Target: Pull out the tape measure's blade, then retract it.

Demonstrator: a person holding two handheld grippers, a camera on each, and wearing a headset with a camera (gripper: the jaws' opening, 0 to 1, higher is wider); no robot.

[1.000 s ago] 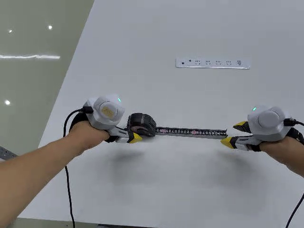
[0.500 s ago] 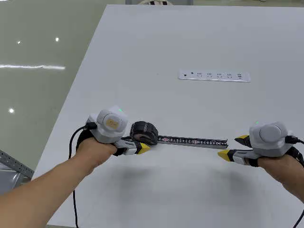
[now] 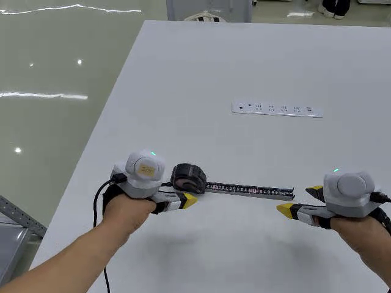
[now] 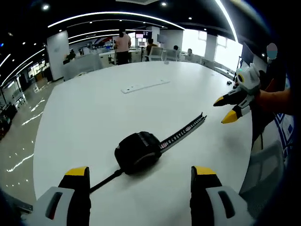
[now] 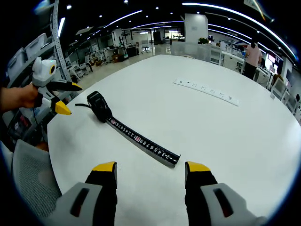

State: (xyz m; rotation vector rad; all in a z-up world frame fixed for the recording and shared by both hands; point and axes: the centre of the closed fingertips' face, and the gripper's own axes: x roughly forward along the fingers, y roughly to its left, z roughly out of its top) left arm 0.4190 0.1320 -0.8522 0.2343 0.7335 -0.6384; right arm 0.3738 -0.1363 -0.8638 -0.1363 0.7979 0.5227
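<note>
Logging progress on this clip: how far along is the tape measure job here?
Done: the blade lies pulled out of the case across the table. In hand: nothing. The left hand-held gripper is open beside the case, and the right hand-held gripper is open just off the blade's tip. Left: retracting the blade.

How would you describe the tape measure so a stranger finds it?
On the white table, look near the front edge. The tape measure is the round black case with a numbered blade pulled out; the power strip farther back is flat and white.
</note>
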